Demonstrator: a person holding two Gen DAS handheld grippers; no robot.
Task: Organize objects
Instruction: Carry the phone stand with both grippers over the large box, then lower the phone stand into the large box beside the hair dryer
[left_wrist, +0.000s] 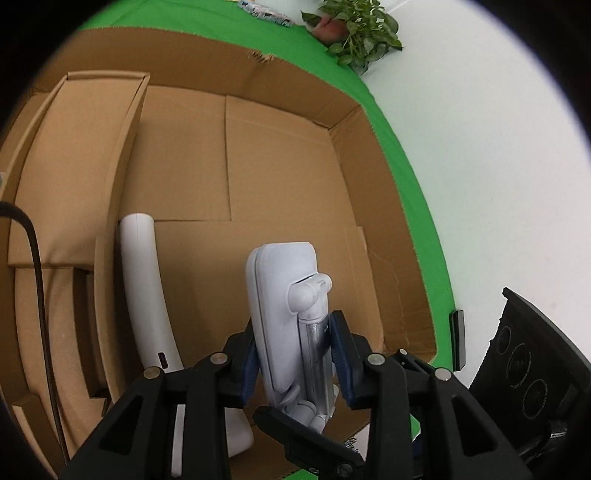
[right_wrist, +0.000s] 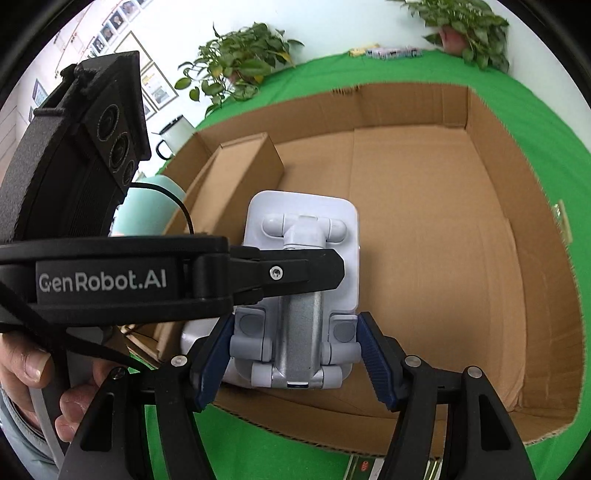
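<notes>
A folded white phone stand (left_wrist: 284, 302) with a metal arm is held over the open cardboard box (left_wrist: 288, 177). My left gripper (left_wrist: 295, 365) is shut on the stand, its blue pads pressing the plate and metal arm. In the right wrist view the stand (right_wrist: 303, 280) hangs above the box's near left part (right_wrist: 424, 229), with the left gripper's finger (right_wrist: 280, 275) across it. My right gripper (right_wrist: 295, 350) is open, its blue pads flanking the stand's hinge end with small gaps. A white curved device (left_wrist: 147, 295) lies in the box.
A smaller cardboard box (left_wrist: 74, 166) lies inside along the left wall, also in the right wrist view (right_wrist: 236, 181). Green cloth (right_wrist: 535, 122) covers the table. Potted plants (right_wrist: 240, 62) (left_wrist: 358, 29), an enamel mug (right_wrist: 177, 136) and a mint cylinder (right_wrist: 147, 206) stand outside the box.
</notes>
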